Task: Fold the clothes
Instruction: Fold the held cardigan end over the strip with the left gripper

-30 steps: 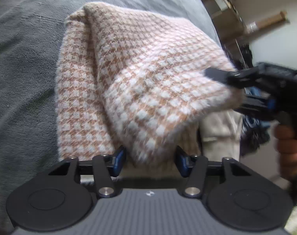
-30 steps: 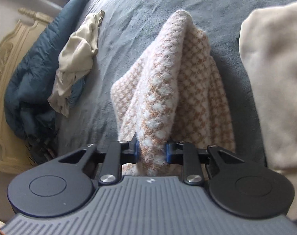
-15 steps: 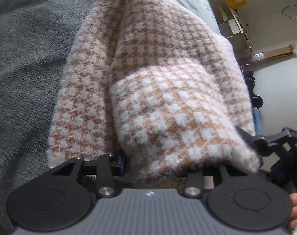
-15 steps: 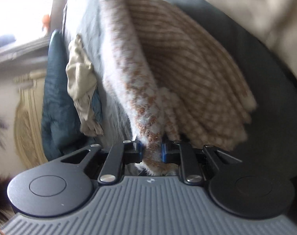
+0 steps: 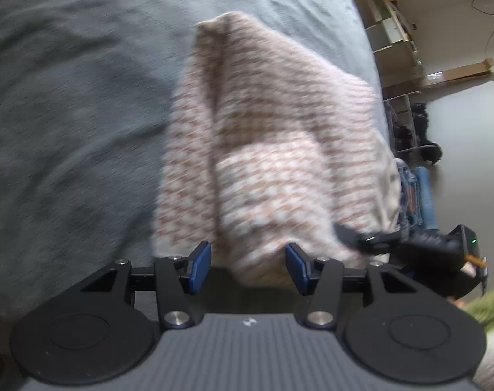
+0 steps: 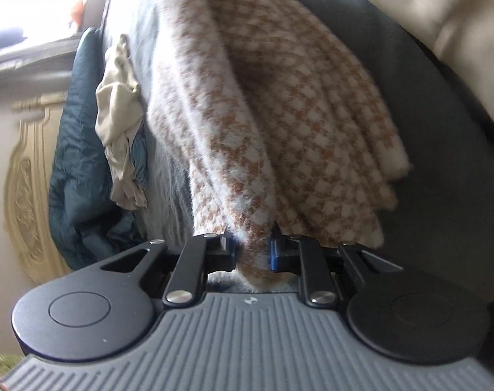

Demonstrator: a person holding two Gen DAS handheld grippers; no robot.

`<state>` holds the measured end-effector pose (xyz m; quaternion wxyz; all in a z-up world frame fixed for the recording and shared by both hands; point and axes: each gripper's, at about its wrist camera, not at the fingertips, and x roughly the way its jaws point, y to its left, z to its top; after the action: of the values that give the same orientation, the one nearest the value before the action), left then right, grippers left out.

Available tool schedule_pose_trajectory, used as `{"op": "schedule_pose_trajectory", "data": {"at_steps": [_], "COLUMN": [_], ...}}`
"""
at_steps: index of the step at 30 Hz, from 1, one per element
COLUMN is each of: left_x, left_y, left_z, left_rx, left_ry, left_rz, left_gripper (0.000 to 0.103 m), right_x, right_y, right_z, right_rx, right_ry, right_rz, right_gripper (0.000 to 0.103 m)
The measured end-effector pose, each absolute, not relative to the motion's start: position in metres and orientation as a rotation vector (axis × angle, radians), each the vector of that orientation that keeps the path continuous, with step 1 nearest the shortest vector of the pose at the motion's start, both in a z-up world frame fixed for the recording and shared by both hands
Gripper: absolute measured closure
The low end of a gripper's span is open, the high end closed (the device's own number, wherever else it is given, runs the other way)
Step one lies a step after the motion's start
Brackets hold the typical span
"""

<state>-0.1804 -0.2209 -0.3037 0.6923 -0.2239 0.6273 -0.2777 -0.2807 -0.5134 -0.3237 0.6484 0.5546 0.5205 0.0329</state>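
A grey bedspread (image 5: 77, 123) is covering the bed, and the houndstooth knit garment (image 5: 273, 150) is lying bunched and partly folded on it, its near edge raised toward both grippers. A cream garment (image 6: 449, 16) is lying beside it at the right, and a beige cloth (image 6: 119, 114) is resting on a dark blue quilt (image 6: 74, 150) at the far left, well apart.

The right gripper (image 6: 251, 249) is clamping narrowly on a fold of the knit. The left gripper (image 5: 248, 268) is standing at a middling width; the knit's edge is sitting between the blue pads (image 5: 199, 268), but the left pad is showing clear of the cloth, so no firm grip is judged.

To do the fold well, the left should be closing on the edge before any carry, and both hands should be keeping level so the layers land square.

Against the earlier frames, the left jaws have just been opening with the knit between them, and the right gripper is now appearing lower in the left view.
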Motion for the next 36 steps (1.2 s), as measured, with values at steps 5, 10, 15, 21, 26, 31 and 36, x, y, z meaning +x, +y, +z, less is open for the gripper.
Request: {"op": "schedule_pose_trajectory", "data": {"at_steps": [5, 10, 15, 21, 26, 31, 36], "left_x": [-0.173, -0.163, -0.166, -0.165, -0.16, -0.154, -0.151], "left_y": [-0.226, -0.256, -0.272, -0.283, -0.293, -0.298, -0.299], "left_z": [-0.277, -0.294, -0.316, -0.314, -0.312, -0.312, -0.315], "left_rx": [-0.539, -0.346, -0.202, -0.098, -0.035, -0.013, -0.028], "left_ry": [1.303, 1.337, 1.374, 1.357, 1.362, 1.381, 1.396], "left_rz": [-0.634, -0.619, -0.632, -0.701, -0.744, -0.767, -0.779], "left_gripper": [0.042, 0.038, 0.034, 0.031, 0.029, 0.026, 0.024], "right_x": [-0.275, -0.274, -0.276, -0.284, -0.295, -0.279, -0.258], "right_y": [-0.506, -0.499, -0.491, -0.489, -0.522, -0.538, -0.537], "right_z": [-0.311, -0.309, -0.321, -0.318, -0.302, -0.317, -0.333], "right_rx": [1.147, 1.118, 1.0, 0.916, 0.939, 0.967, 0.942], "right_ry": [1.177, 1.151, 1.136, 1.123, 1.059, 1.012, 1.036], "right_rz": [0.079, 0.095, 0.082, 0.045, -0.027, -0.042, 0.002], "right_gripper": [0.087, 0.087, 0.086, 0.073, 0.053, 0.035, 0.021]}}
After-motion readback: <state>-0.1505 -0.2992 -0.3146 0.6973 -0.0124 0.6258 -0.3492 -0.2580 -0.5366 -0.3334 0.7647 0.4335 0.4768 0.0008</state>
